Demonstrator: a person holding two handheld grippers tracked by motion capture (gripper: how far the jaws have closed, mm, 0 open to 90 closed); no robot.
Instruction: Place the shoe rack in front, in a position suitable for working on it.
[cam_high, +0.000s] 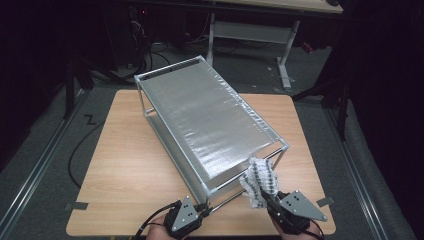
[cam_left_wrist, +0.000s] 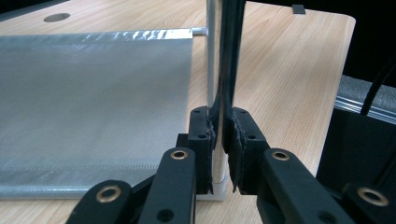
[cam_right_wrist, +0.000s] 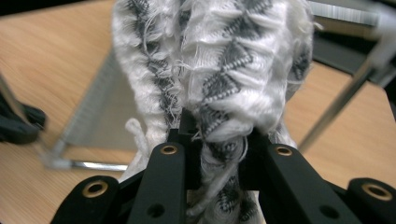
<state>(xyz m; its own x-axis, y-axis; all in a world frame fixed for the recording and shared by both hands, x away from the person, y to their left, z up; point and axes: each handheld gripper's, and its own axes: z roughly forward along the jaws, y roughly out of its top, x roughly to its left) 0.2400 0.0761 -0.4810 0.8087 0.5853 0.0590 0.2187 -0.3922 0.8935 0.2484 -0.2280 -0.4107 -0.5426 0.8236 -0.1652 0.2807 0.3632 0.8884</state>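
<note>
I see my left gripper (cam_left_wrist: 219, 140) closed on the near corner post (cam_left_wrist: 213, 56) of the metal rack (cam_high: 210, 115), and my right gripper (cam_right_wrist: 219, 140) pinching a white-grey cloth (cam_right_wrist: 219, 60) beside it; the cloth hides the rack's far side

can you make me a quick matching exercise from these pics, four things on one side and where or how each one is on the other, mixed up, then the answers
Things:
1. left gripper
2. right gripper
3. cloth
4. rack

States or places:
A. white with a grey pattern, bunched up at the rack's near right corner
B. silvery, with mesh shelves, standing on the wooden table
C. shut on the rack's upright corner post
D. shut on the cloth

Pairs: 1-C, 2-D, 3-A, 4-B
</note>
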